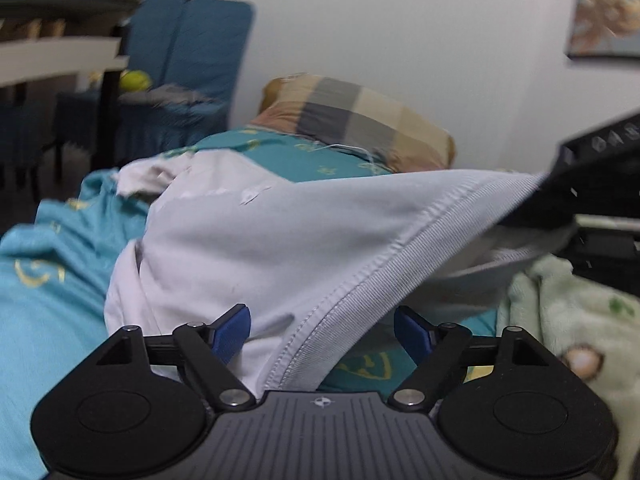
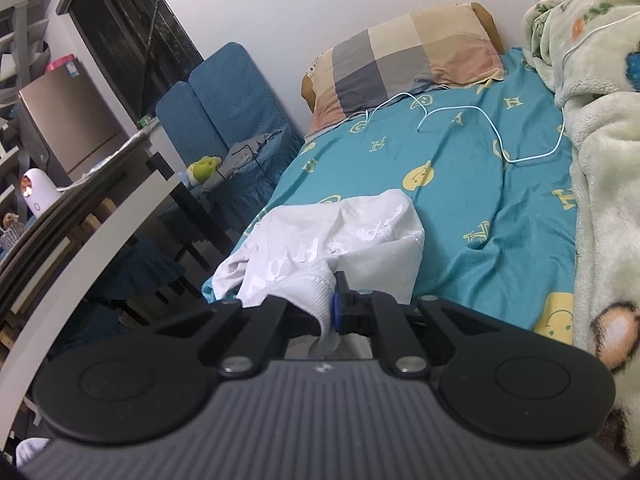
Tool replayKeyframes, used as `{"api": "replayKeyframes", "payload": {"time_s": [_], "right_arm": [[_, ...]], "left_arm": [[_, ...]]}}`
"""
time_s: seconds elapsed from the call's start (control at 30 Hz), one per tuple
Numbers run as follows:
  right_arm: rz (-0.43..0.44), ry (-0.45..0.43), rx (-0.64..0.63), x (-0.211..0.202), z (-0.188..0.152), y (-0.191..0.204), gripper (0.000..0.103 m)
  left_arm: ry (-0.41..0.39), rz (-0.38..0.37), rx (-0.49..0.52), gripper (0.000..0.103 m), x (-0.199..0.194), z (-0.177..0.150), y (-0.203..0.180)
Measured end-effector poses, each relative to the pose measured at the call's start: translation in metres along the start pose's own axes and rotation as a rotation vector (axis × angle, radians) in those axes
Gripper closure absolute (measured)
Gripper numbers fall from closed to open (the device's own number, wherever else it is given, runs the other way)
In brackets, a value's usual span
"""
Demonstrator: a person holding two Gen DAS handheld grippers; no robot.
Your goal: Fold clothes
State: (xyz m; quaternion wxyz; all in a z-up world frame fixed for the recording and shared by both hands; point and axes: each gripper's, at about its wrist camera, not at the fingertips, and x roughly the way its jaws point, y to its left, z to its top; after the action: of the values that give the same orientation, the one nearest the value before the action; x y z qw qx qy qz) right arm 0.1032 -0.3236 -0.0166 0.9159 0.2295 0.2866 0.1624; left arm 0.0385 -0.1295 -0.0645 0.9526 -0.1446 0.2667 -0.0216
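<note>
Item one: the left gripper [image 1: 322, 330]. We find its jaws spread wide, the blue pads [image 1: 232, 330] well apart. White cloth passes between them, but neither pad presses on it; the grip is released.

Item two: the right gripper [image 2: 335, 312]. We record it clenched on a ribbed edge of the white garment [image 2: 340, 236]. The cloth bunches at the blue pad and hangs down just below the fingers. In the left wrist view this gripper [image 1: 592, 184] enters from the right edge and holds a corner of the same garment [image 1: 280, 240] lifted, so that a stitched ribbed hem runs taut from it down toward the left gripper.

Item three: the garment itself. We note a cracked white print on its upper part. Its far portion rests crumpled on the teal bedsheet [image 2: 460, 184], near the bed's left edge.

Item four: bedding. We list a checked pillow [image 2: 404, 56] at the head of the bed against the white wall [image 2: 320, 4], a pale green fleece blanket [image 2: 600, 160] along the right side, and a thin white cable [image 2: 496, 128] looping across the sheet just below the pillow.

Item five: surroundings. We list a blue padded chair [image 2: 232, 100] beside the bed and a yellow-green soft toy [image 2: 204, 168] on it.
</note>
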Motion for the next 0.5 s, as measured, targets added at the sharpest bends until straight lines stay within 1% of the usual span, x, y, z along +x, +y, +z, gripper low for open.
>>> {"api": "replayKeyframes", "payload": {"time_s": [0.03, 0.13, 0.2, 0.27, 0.33, 0.4, 0.5], "right_arm": [[0.005, 0.0, 0.003, 0.0, 0.0, -0.001, 0.096], [0.016, -0.007, 0.005, -0.001, -0.001, -0.001, 0.096], [0.018, -0.018, 0.008, -0.003, -0.002, -0.002, 0.096], [0.001, -0.038, 0.014, -0.005, -0.002, -0.002, 0.096], [-0.029, -0.051, -0.003, -0.006, -0.002, -0.001, 0.096], [-0.058, -0.061, -0.024, -0.006, -0.003, 0.001, 0.096], [-0.068, -0.057, -0.031, -0.004, -0.006, 0.002, 0.096]], "left_arm": [[-0.007, 0.018, -0.019, 0.021, 0.0, -0.001, -0.002], [-0.026, 0.11, -0.069, 0.021, 0.003, 0.005, 0.001], [-0.012, 0.158, -0.121, 0.021, 0.006, 0.012, 0.012], [0.016, 0.195, -0.174, 0.021, 0.009, 0.018, 0.026], [0.051, 0.215, -0.213, 0.021, 0.008, 0.02, 0.042], [0.061, 0.228, -0.242, 0.021, 0.003, 0.02, 0.056], [0.067, 0.223, -0.257, 0.021, -0.009, 0.022, 0.072]]}}
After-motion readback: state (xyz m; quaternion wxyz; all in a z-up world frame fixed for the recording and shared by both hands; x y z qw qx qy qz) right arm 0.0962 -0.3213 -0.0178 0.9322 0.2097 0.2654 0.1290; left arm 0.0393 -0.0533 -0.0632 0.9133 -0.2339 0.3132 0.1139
